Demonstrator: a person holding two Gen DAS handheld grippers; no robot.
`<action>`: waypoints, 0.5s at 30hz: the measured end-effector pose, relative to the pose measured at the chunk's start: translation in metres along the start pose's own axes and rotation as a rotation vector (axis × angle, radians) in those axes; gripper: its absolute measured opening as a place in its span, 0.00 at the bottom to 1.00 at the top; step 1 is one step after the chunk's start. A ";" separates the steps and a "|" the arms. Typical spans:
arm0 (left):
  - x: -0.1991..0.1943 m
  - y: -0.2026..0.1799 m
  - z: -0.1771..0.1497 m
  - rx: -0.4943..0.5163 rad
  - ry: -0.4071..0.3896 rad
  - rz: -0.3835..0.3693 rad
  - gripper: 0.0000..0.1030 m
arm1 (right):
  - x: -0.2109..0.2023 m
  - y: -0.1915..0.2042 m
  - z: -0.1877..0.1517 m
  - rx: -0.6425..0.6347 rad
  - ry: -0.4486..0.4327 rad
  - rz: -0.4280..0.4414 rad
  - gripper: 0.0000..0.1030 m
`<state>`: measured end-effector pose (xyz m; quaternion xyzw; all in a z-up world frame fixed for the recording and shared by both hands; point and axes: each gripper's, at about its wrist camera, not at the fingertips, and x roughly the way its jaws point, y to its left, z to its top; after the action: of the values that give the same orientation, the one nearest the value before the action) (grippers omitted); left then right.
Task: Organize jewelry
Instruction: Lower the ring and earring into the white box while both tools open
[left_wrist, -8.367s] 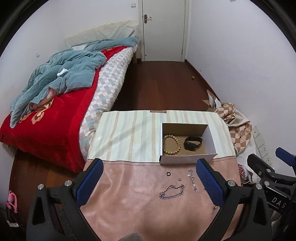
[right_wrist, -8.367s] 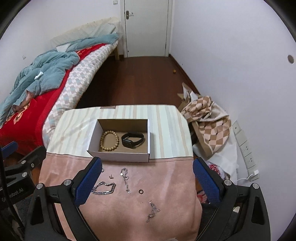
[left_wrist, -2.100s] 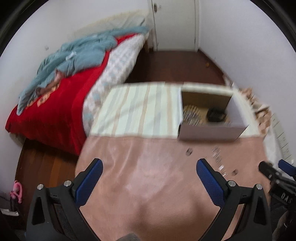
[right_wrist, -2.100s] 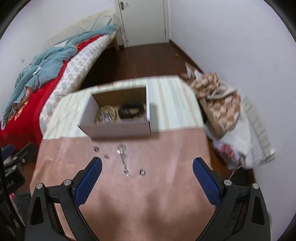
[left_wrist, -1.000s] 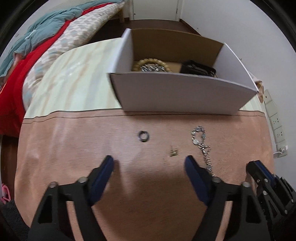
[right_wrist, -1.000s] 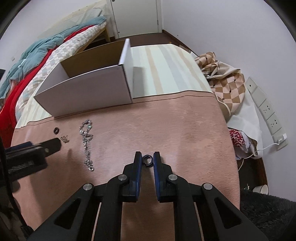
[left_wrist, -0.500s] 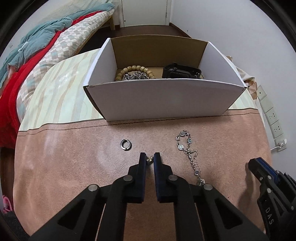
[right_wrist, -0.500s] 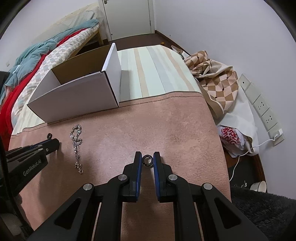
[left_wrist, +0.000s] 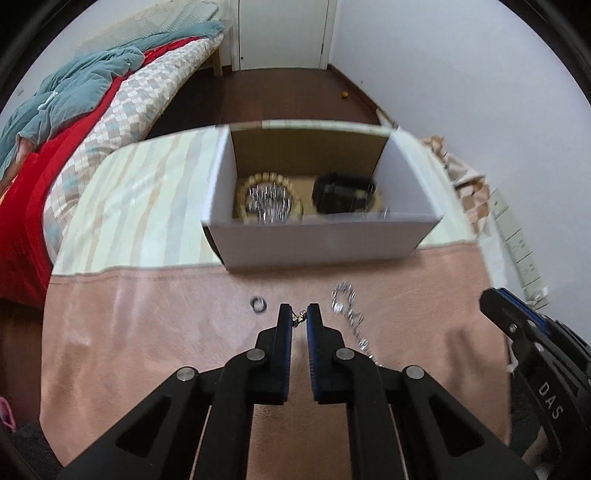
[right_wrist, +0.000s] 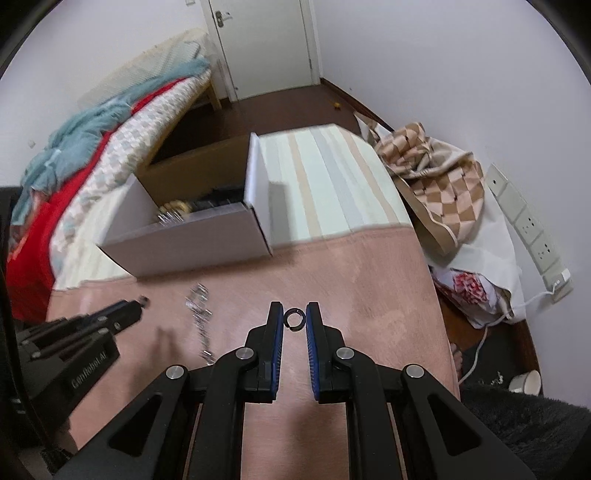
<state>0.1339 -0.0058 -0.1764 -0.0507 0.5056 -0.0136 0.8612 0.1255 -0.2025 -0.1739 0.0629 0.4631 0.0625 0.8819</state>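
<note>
My left gripper (left_wrist: 298, 316) is shut on a small metal earring (left_wrist: 298, 317), held above the pink cloth. My right gripper (right_wrist: 294, 318) is shut on a dark ring (right_wrist: 294, 318), also lifted above the cloth. A white cardboard box (left_wrist: 325, 240) stands behind; inside lie a wooden bead bracelet (left_wrist: 273, 182), a silver chain (left_wrist: 267, 205) and a black watch (left_wrist: 341, 192). On the cloth lie a second dark ring (left_wrist: 258, 304) and a silver charm bracelet (left_wrist: 349, 306). The box (right_wrist: 184, 240) and charm bracelet (right_wrist: 199, 310) also show in the right wrist view.
The table carries a pink cloth (left_wrist: 147, 332) in front and a striped cloth (left_wrist: 140, 206) behind. A bed with red and teal bedding (left_wrist: 74, 110) stands at the left. A checked bag (right_wrist: 436, 173) and a power strip (right_wrist: 528, 225) lie right of the table.
Both grippers have lifted away from the cloth with their pieces. The box looks farther and lower in both views, and the views are blurred by motion.
</note>
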 end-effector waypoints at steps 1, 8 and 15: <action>-0.007 0.002 0.008 -0.004 -0.011 -0.009 0.05 | -0.005 0.003 0.008 -0.001 -0.010 0.019 0.13; -0.015 0.024 0.072 -0.031 -0.031 -0.054 0.05 | 0.000 0.023 0.076 -0.030 -0.022 0.140 0.12; 0.027 0.041 0.118 -0.040 0.067 -0.060 0.05 | 0.062 0.037 0.142 -0.062 0.103 0.205 0.12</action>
<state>0.2493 0.0415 -0.1470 -0.0827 0.5325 -0.0310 0.8418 0.2754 -0.1634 -0.1384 0.0791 0.4966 0.1697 0.8476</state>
